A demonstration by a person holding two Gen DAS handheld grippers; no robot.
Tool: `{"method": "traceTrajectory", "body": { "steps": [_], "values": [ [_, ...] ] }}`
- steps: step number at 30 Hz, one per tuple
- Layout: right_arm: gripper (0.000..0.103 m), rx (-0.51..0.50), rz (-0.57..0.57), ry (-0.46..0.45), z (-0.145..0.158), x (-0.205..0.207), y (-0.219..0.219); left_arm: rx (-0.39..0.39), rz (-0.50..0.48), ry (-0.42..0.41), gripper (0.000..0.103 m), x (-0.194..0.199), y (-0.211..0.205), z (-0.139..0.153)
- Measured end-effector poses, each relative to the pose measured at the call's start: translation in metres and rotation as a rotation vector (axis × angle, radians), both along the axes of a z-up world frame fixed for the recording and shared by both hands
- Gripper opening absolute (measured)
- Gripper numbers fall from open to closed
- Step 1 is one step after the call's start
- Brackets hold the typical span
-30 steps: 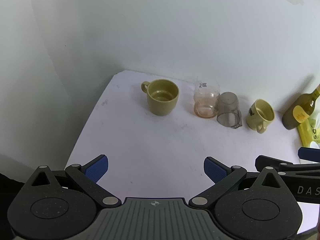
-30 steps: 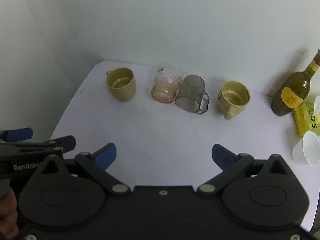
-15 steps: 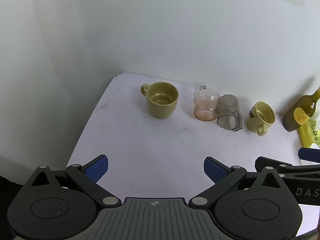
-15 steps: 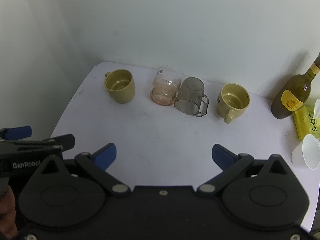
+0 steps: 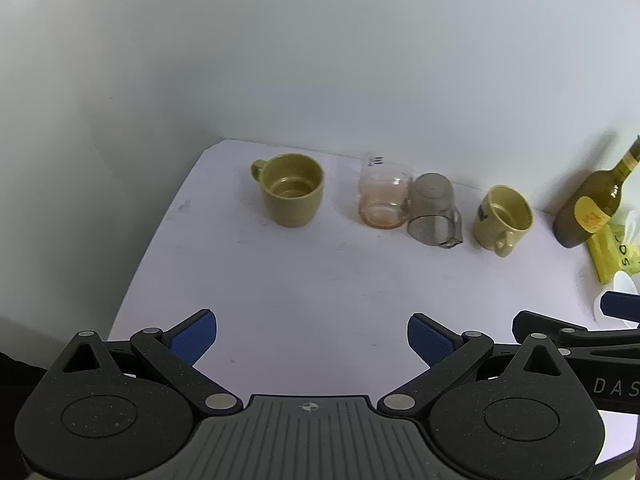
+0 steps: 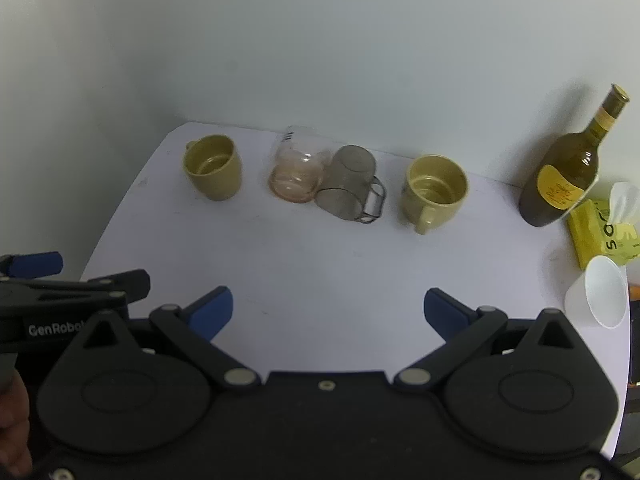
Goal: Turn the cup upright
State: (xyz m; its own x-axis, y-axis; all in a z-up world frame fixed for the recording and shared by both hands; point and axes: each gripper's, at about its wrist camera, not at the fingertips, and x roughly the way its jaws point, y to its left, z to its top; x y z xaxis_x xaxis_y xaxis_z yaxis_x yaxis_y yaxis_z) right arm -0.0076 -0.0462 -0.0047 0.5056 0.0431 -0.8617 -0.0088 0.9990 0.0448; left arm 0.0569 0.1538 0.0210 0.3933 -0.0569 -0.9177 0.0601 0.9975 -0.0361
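Ahead of the right gripper [image 6: 328, 308]: left olive mug [image 6: 214, 168] far ahead-left, right olive mug [image 6: 434, 190] ahead-right, both upright; wine bottle [image 6: 560, 184], yellow packet [image 6: 592, 236] and white paper cup [image 6: 600, 296] off right.

The cup [image 6: 350, 184] is smoky grey and see-through, with a handle; it stands upside down, its flat base uppermost and its rim on the white table [image 6: 320, 264]; its handle points right and toward the tongs; it sits well ahead of both open tongs, touching a clear pinkish glass [image 6: 298, 174] on its left.
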Motion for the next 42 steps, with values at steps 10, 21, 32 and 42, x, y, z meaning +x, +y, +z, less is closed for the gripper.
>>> {"method": "traceTrajectory", "body": {
  "steps": [10,21,32,42],
  "values": [
    [0.103,0.076,-0.023,-0.001,-0.016,-0.021,-0.076,-0.123,0.056,0.068,0.103,-0.019,-0.043,-0.027],
    [0.103,0.069,-0.063,-0.037,-0.041,-0.050,-0.118,-0.040,0.079,-0.059,0.103,-0.009,-0.073,-0.054],
    [0.103,0.037,-0.200,-0.130,-0.018,-0.063,-0.127,-0.046,-0.131,0.020,0.102,0.085,-0.081,-0.107],
    [0.103,-0.042,-0.444,-0.028,-0.020,-0.078,-0.104,-0.064,-0.103,0.028,0.103,0.178,-0.069,-0.154]
  ]
}}
